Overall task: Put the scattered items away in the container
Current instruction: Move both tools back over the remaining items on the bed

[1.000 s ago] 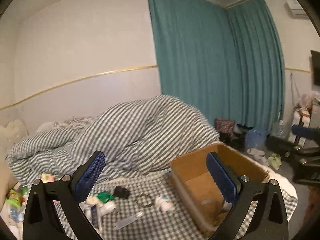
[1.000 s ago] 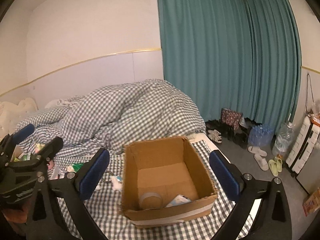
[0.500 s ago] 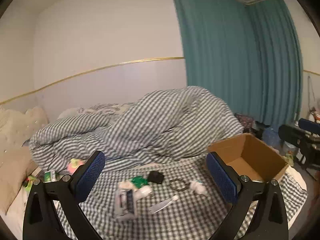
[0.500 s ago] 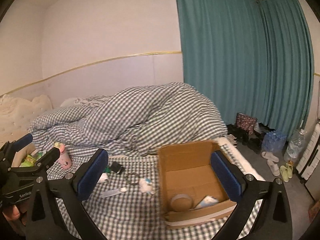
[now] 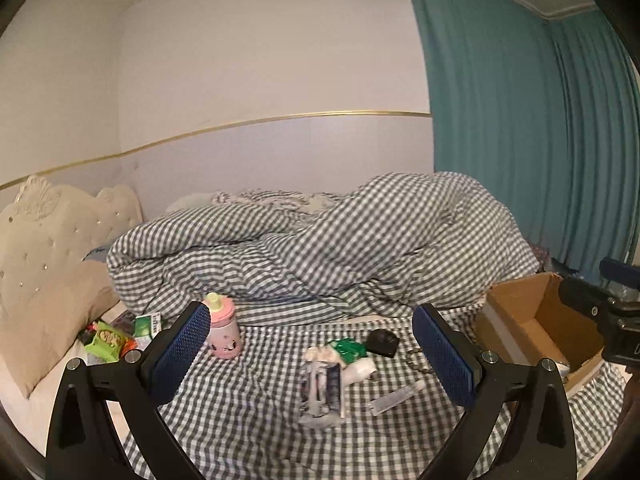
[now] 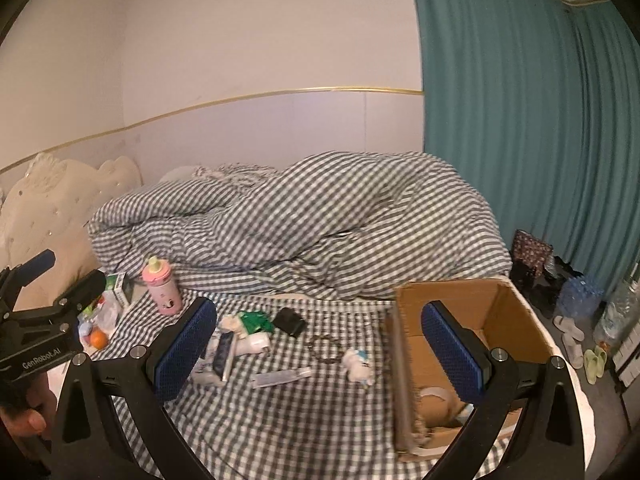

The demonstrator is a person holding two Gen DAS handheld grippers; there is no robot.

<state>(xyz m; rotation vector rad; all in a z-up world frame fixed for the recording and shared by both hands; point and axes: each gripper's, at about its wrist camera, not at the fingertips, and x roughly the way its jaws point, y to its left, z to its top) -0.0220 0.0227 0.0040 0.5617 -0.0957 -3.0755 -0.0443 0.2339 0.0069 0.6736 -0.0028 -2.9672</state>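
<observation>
Small items lie scattered on the checked bed sheet: a pink bottle (image 5: 224,330) (image 6: 162,290), a green packet (image 5: 347,349) (image 6: 253,320), a black pouch (image 5: 383,342) (image 6: 291,321), a white tube (image 5: 398,394) (image 6: 282,377), a key ring (image 6: 323,346) and a small white toy (image 6: 359,364). The open cardboard box (image 5: 532,330) (image 6: 472,312) stands at the right, with a tape roll and a packet inside. My left gripper (image 5: 316,354) hovers open over the item pile. My right gripper (image 6: 318,350) is open too, between the pile and the box.
A bunched checked duvet (image 5: 320,248) fills the back of the bed. Snack packs (image 5: 106,340) and a cream headboard (image 5: 44,248) are at the left. Teal curtains (image 6: 520,120), slippers (image 6: 572,336) and water bottles (image 6: 580,294) are on the floor side at the right.
Both grippers have swung left, away from the box and toward the scattered items. The pink bottle and headboard have come into view. Both stay open and empty.
</observation>
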